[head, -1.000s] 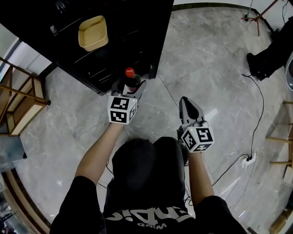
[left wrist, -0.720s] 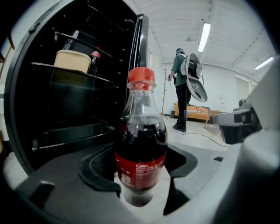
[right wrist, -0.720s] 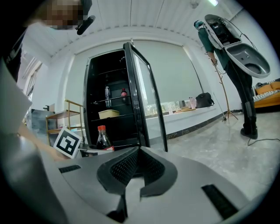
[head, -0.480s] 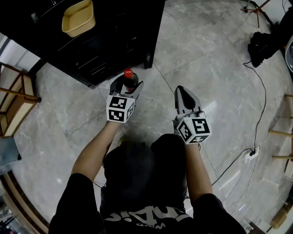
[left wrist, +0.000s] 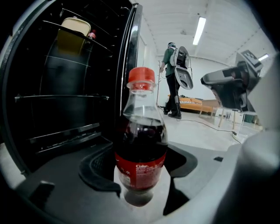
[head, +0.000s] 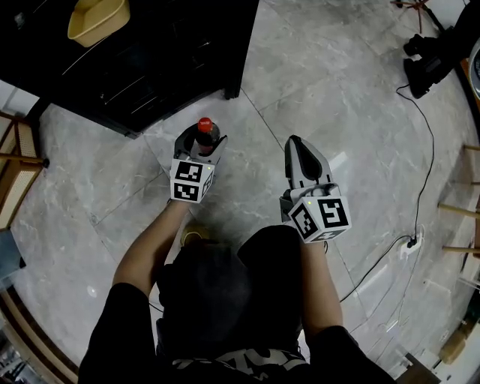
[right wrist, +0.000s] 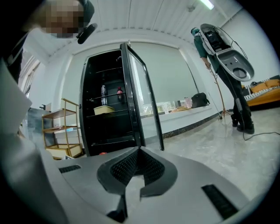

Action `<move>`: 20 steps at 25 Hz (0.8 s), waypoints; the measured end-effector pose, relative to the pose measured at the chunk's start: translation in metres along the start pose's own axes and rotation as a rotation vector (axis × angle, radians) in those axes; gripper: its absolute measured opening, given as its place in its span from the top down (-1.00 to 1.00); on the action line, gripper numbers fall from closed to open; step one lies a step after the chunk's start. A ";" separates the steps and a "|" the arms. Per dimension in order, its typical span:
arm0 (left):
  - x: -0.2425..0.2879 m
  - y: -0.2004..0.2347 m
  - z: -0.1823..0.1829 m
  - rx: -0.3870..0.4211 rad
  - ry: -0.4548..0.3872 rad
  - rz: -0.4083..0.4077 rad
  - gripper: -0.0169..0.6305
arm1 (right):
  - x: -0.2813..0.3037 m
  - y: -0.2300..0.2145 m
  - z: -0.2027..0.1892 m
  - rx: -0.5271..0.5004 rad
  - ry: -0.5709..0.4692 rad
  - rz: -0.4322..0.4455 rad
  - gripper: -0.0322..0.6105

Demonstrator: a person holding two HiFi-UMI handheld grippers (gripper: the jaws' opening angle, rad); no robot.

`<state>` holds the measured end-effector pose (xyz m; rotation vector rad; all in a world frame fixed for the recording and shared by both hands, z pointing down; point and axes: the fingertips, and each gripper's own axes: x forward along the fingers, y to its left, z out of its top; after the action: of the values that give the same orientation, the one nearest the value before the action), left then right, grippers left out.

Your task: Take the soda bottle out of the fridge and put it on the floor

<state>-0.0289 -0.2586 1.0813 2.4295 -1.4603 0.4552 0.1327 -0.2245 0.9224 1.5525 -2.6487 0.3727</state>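
Grey marble-patterned floor tiles (head: 352, 112) fill most of the head view, seen steeply from above. The left gripper (head: 199, 148) is clamped on a clear plastic soda bottle (left wrist: 141, 148) with dark cola, a red label and a red cap. Its jaws stand wide, one on each side of the lower body. The bottle is upright, outside the fridge and low over the tiles. No view shows whether its base touches the floor.

The tall black fridge (head: 150, 67) lies across the upper left of the head view. Its near bottom edge and corner foot are just beyond the bottle, close but apart from it. In the left gripper view the edge of the open glass fridge door (left wrist: 131, 57) rises directly behind the bottle, with dark wire shelves to the left of it. A pale yellow plastic tub (head: 97, 19) sits on an upper shelf.

The right gripper (head: 298, 146) is level with the left one and well apart from it. Its jaws are together with nothing between them. Bare floor lies between the two grippers and stretches ahead and to the right of them.

A light wooden shelf rack (head: 15, 180) stands at the left edge, beside the fridge. A thin black cable (head: 427, 172) snakes over the tiles on the far right, well clear of both grippers. In the left gripper view, a person in a green top (left wrist: 173, 78) stands far off on the open floor.
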 end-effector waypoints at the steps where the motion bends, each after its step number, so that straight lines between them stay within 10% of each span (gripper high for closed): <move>1: 0.003 -0.001 -0.006 0.005 0.005 -0.005 -0.02 | 0.000 0.001 -0.002 0.004 0.005 0.004 0.83; 20: 0.009 -0.010 -0.051 0.039 0.020 -0.012 -0.02 | 0.009 0.002 -0.015 -0.023 0.046 0.023 0.83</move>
<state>-0.0225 -0.2417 1.1309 2.4550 -1.4404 0.5080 0.1256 -0.2278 0.9382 1.4897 -2.6288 0.3729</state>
